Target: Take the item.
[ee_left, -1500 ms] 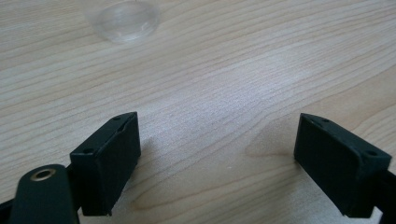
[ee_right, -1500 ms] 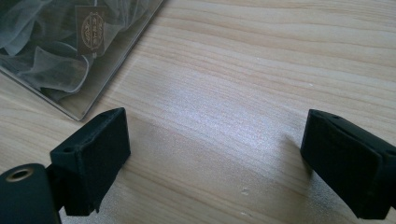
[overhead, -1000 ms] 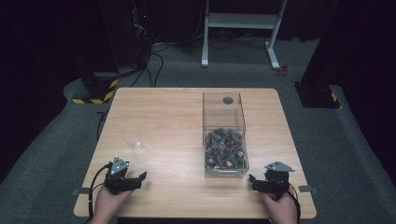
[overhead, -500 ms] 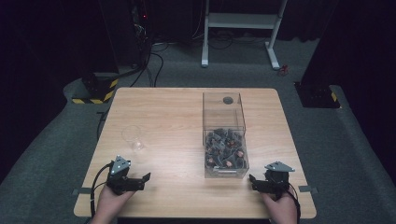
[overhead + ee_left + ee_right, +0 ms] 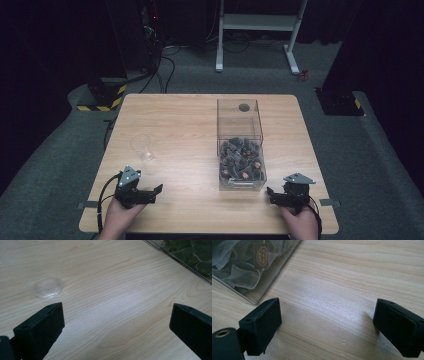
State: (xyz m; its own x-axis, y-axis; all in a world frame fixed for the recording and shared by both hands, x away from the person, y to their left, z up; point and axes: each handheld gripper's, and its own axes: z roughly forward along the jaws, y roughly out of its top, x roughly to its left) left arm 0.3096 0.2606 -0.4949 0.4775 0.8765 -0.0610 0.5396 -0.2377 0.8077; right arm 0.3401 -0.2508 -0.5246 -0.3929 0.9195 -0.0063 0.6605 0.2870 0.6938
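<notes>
Resting on pale grained wood, both tongs [image 5: 159, 191] [image 5: 269, 192] gape beside a clear, perhaps plastic cup [image 5: 142, 148].

Pale wood-grain table [image 5: 190, 125], clear cup [image 5: 141, 147], clear box [image 5: 239, 120] of grey pouches [image 5: 242, 160], black hand-held gripper jaws

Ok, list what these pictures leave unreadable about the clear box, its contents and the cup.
- Pieces in the clear box: too small in the high view to identify.
- Same box in the right gripper view: cut off by the top and left edges; the label print on one sachet is too blurred to read.
- Clear cup: in the left gripper view only its base is distinct; the walls fade against the table.
</notes>
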